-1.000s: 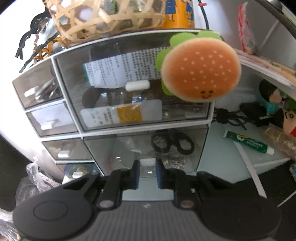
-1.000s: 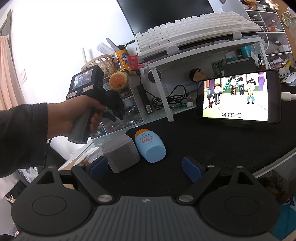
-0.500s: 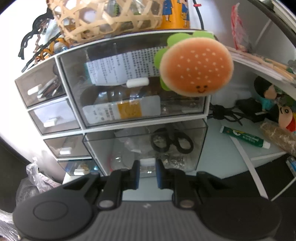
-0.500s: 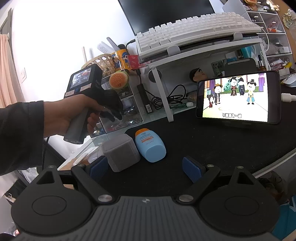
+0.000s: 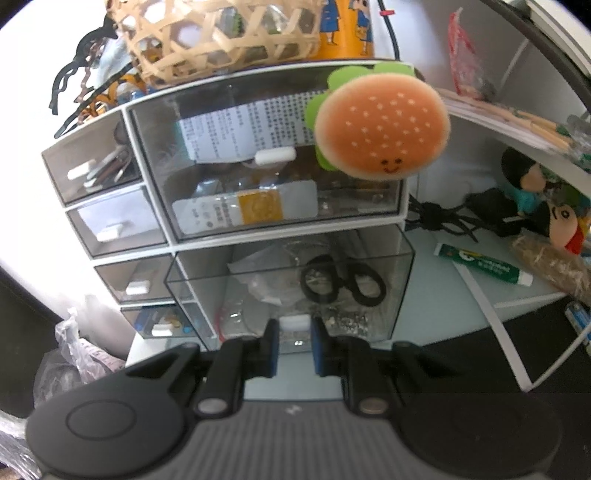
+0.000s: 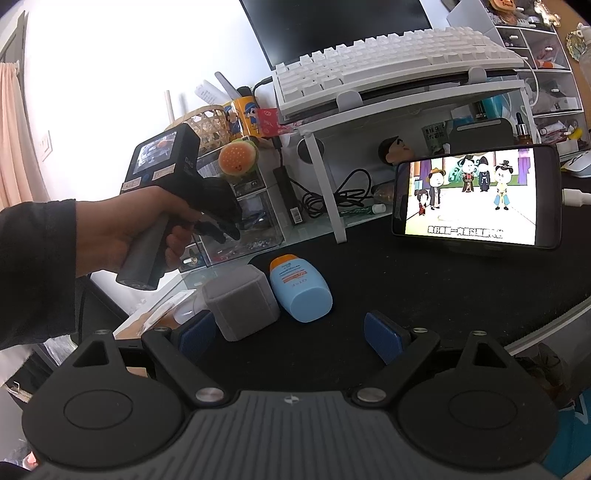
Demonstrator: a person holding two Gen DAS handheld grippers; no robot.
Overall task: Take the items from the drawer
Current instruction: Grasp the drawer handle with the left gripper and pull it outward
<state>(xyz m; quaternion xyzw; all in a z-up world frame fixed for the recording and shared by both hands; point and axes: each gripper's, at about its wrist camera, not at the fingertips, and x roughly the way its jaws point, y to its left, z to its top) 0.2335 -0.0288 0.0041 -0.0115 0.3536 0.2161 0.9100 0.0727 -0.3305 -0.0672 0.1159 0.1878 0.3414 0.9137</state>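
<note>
In the left wrist view my left gripper (image 5: 294,347) is shut on the white handle (image 5: 294,322) of the clear lower drawer (image 5: 400,288), which is pulled partly out of the white drawer unit (image 5: 403,199). Inside lie black scissors (image 5: 343,282), a plastic bag and small metal bits. In the right wrist view my right gripper (image 6: 290,338) is open and empty above the black mat, near a grey velvet box (image 6: 240,301) and a blue sunscreen bottle (image 6: 299,288). The left gripper (image 6: 221,230) shows there at the drawer.
A plush burger (image 5: 380,125) hangs on the upper drawer front. A wicker basket (image 5: 221,33) and yellow tin sit on top. A green tube (image 5: 484,264), cables and dolls lie to the right. A phone (image 6: 476,197) and a keyboard on a white stand (image 6: 399,70) are further right.
The lower drawer has slid out toward me with my left gripper on its handle. The right gripper has stayed still.
</note>
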